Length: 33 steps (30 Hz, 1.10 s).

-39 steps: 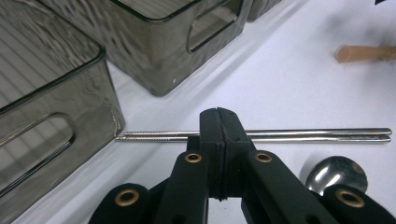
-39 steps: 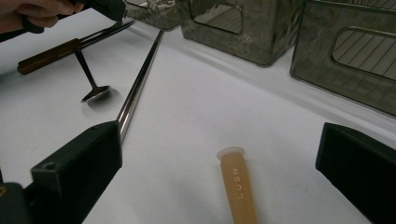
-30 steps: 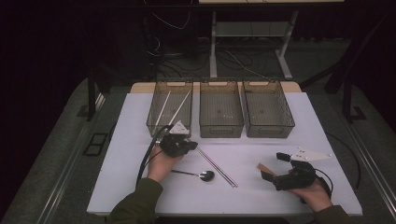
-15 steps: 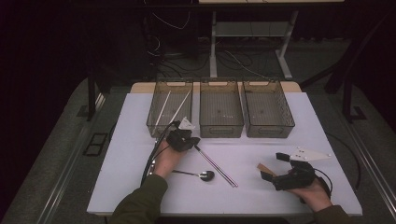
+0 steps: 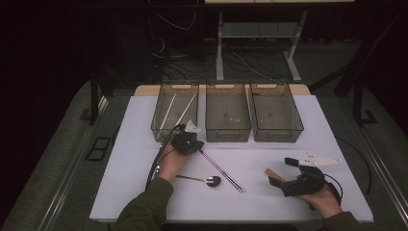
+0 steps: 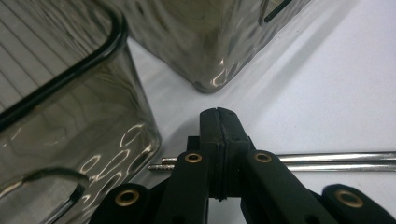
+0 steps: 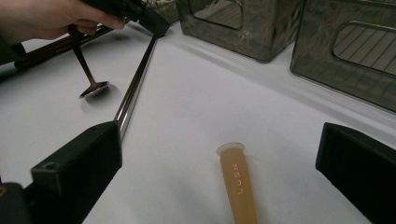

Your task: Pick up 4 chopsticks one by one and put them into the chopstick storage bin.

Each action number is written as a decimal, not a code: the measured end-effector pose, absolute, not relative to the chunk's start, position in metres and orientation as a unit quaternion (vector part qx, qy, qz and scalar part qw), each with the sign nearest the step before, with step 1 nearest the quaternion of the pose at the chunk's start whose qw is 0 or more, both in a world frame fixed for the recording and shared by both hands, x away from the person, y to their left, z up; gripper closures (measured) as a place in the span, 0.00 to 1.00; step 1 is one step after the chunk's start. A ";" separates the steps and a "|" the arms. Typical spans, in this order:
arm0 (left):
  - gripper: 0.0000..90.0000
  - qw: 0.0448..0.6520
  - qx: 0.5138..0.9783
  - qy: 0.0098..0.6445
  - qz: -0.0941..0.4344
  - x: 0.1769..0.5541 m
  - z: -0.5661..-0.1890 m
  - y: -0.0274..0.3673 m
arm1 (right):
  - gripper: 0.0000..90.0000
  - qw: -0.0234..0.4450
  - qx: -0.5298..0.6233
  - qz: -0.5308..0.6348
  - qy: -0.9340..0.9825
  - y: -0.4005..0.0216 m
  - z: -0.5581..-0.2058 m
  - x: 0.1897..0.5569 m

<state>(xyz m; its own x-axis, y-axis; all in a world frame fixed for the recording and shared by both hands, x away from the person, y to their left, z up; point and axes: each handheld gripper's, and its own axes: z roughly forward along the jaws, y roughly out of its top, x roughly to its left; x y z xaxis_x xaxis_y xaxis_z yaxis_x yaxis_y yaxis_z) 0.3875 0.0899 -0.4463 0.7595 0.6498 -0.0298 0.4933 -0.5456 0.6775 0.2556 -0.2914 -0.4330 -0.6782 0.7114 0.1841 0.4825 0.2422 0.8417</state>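
Observation:
Two metal chopsticks (image 5: 221, 171) lie side by side on the white table (image 5: 144, 159), running from my left gripper toward the front. My left gripper (image 5: 196, 147) is shut, its tip (image 6: 218, 122) resting over the chopsticks' far end (image 6: 327, 161), close to the left bin's front corner. Nothing shows between its jaws. A dark metal spoon (image 5: 208, 180) lies beside the person's left hand. My right gripper (image 5: 280, 172) stands open at the front right, and a tan tube (image 7: 238, 186) marked LUSN lies on the table between its jaws.
Three smoky clear bins stand in a row at the back: the left bin (image 5: 161, 129) holds white sticks, while the middle bin (image 5: 227, 130) and right bin (image 5: 276, 131) look bare. A cable (image 5: 156, 163) trails from the left gripper.
My left gripper has moved forward and a little right, up to the far end of the chopsticks by the left bin. The right gripper has stayed put.

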 end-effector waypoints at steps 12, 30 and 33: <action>1.00 0.334 0.878 0.326 0.107 0.385 -0.444 0.098 | 0.01 0.120 0.383 0.481 0.779 -0.291 -0.433 0.256; 1.00 0.324 0.881 0.333 0.093 0.379 -0.441 0.111 | 0.01 0.120 0.382 0.481 0.780 -0.291 -0.433 0.255; 1.00 0.322 0.881 0.333 0.091 0.377 -0.441 0.112 | 0.01 0.121 0.383 0.481 0.779 -0.291 -0.433 0.255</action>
<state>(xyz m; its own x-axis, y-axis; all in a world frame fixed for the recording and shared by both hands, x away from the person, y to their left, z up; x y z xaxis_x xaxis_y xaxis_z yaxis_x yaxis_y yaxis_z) 0.3773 0.1123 -0.4407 0.7612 0.6463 -0.0542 0.5289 -0.5703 0.6285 0.2552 -0.2907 -0.4326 -0.6772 0.7132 0.1808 0.4810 0.2432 0.8423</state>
